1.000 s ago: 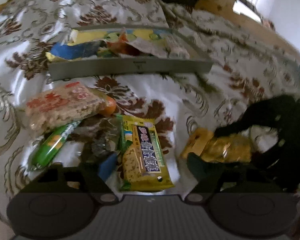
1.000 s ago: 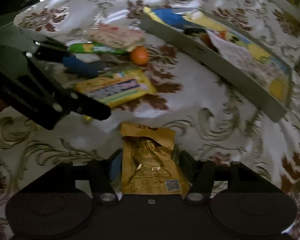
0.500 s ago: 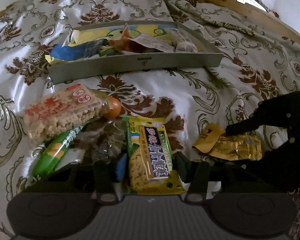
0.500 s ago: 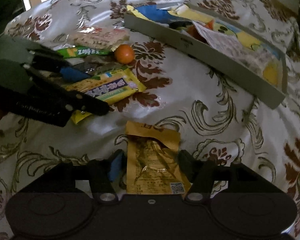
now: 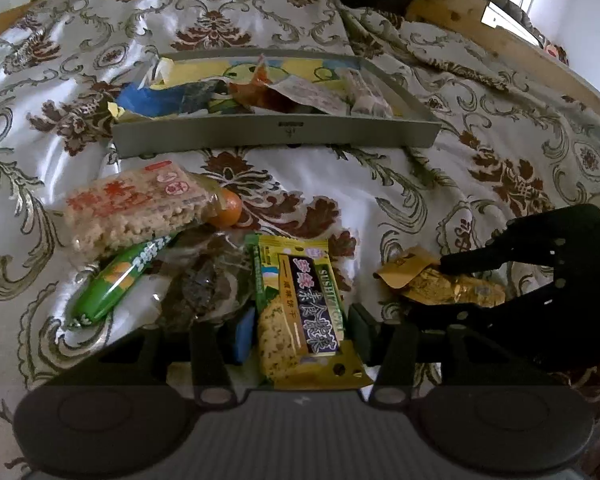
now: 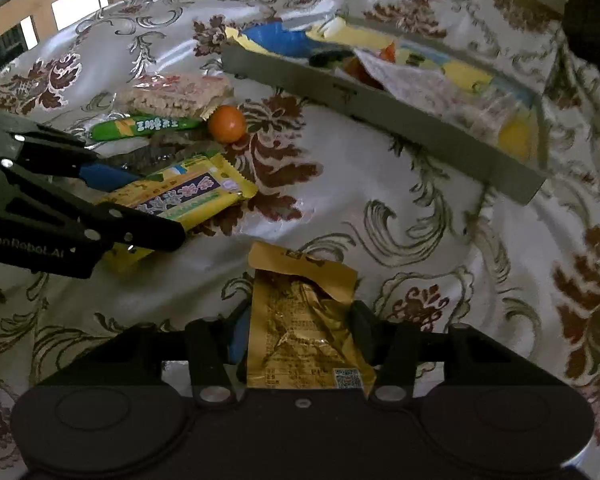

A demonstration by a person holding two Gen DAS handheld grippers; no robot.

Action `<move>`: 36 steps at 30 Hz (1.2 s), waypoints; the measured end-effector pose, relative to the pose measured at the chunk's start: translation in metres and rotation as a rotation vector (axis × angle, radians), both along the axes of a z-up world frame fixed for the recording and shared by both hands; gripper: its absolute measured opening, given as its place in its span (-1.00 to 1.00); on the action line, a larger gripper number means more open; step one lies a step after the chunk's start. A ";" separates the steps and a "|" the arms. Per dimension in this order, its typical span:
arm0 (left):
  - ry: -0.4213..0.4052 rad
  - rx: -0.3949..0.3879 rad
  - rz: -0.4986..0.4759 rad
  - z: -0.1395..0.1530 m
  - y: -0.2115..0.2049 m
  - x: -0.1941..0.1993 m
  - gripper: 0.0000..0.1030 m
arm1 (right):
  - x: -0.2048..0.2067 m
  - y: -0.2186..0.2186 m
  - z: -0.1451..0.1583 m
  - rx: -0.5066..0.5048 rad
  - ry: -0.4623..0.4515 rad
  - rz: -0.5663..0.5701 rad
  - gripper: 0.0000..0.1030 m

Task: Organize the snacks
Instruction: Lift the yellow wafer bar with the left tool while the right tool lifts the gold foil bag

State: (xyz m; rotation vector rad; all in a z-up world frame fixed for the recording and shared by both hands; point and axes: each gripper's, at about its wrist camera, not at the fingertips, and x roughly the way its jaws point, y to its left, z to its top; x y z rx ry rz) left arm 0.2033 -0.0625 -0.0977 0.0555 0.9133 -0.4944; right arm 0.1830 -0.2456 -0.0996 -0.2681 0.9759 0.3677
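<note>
Both grippers squeezed in: left gripper point(image 5: 300, 330) now clamps the yellow pack point(image 5: 300, 312); right gripper point(image 6: 300, 336), closing, has the gold packet point(image 6: 300, 336) between its fingers.

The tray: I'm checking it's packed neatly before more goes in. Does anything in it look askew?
Yes. In the grey tray, a blue packet at the left end pokes over the rim, and a crumpled white wrapper lies tilted across the others. The packets are heaped, not in rows.
</note>
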 end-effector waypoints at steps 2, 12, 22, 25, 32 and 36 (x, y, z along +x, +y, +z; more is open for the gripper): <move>-0.009 0.002 0.000 0.001 0.000 -0.001 0.04 | -0.003 0.001 0.003 -0.011 -0.025 0.004 0.03; -0.043 -0.056 0.011 0.006 0.002 -0.003 0.01 | -0.001 -0.009 0.012 0.019 -0.080 -0.047 0.03; -0.082 -0.094 0.039 0.012 0.006 -0.002 -0.02 | 0.002 -0.013 0.018 0.042 -0.146 -0.075 0.03; -0.082 -0.094 0.037 0.012 0.006 -0.001 -0.05 | 0.002 -0.013 0.019 0.043 -0.152 -0.075 0.03; -0.074 -0.080 0.037 0.010 0.005 0.000 -0.42 | 0.002 -0.012 0.016 0.035 -0.145 -0.074 0.03; -0.028 -0.039 0.018 0.001 0.002 0.003 -0.52 | 0.003 -0.012 0.013 0.025 -0.129 -0.075 0.04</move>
